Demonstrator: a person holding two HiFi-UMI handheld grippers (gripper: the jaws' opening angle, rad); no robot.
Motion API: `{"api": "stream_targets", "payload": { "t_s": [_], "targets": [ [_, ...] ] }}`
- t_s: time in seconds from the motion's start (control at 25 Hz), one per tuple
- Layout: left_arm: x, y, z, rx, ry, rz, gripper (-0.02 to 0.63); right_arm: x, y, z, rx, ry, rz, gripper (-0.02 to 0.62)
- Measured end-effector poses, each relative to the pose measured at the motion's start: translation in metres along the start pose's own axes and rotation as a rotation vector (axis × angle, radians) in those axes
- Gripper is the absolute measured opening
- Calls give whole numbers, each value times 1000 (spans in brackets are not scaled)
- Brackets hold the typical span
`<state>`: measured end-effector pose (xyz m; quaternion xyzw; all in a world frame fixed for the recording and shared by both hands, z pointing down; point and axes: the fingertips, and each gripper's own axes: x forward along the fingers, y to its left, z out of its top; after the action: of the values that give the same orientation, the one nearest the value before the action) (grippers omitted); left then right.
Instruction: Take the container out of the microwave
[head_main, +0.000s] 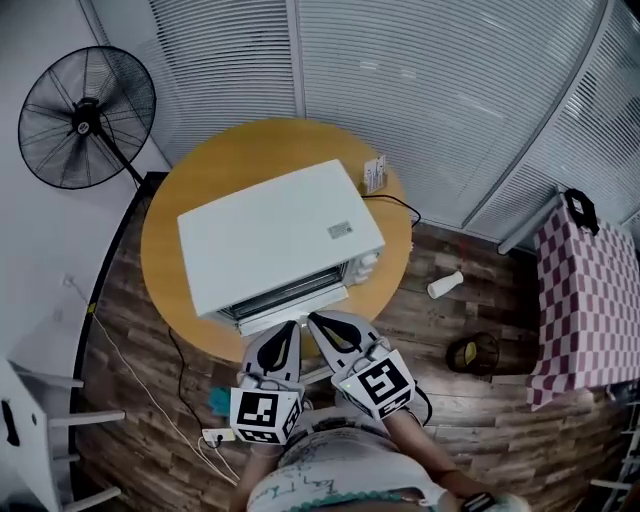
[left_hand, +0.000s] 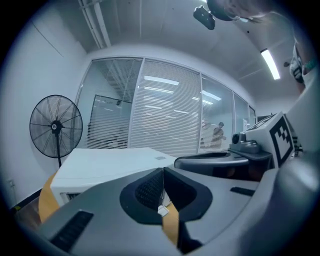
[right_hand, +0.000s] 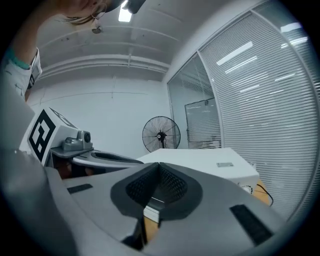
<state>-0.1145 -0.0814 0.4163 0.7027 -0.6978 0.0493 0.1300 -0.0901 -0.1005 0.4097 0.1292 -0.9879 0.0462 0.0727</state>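
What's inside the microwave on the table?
From above, only the microwave's white top and front edge show. Its inside is covered by that top, so whatever is in there cannot be seen.

The white box-shaped microwave (head_main: 270, 235) has a smooth, matt casing. The round tan table (head_main: 165, 240) looks like smooth wood (perhaps laminate). The dark plank floor (head_main: 470, 290) shows grain. The red-and-white checked cloth (head_main: 585, 290) looks woven. The left gripper (head_main: 291, 325) and the right gripper (head_main: 314, 320) are matt grey plastic.

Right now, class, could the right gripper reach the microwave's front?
Probably yes: the right gripper, jaws shut, sits just before the front of the microwave, with nothing visible between them.
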Motion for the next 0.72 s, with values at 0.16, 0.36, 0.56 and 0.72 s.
{"api": "stream_targets", "payload": {
  "t_s": [0.16, 0.36, 0.56, 0.72],
  "targets": [
    [6, 4, 0, -18, -5, 50, 15, 8, -4, 0, -7, 6, 54, -6],
    [13, 5, 2, -30, -18, 96, 16, 11, -12, 3, -18, 8, 104, -6],
    [20, 9, 5, -36, -27, 152, 17, 16, -21, 4, -28, 7, 154, -6],
    [22, 14, 9, -39, -39, 203, 16, 22, -25, 8, -40, 9, 190, -6]
  ]
}}
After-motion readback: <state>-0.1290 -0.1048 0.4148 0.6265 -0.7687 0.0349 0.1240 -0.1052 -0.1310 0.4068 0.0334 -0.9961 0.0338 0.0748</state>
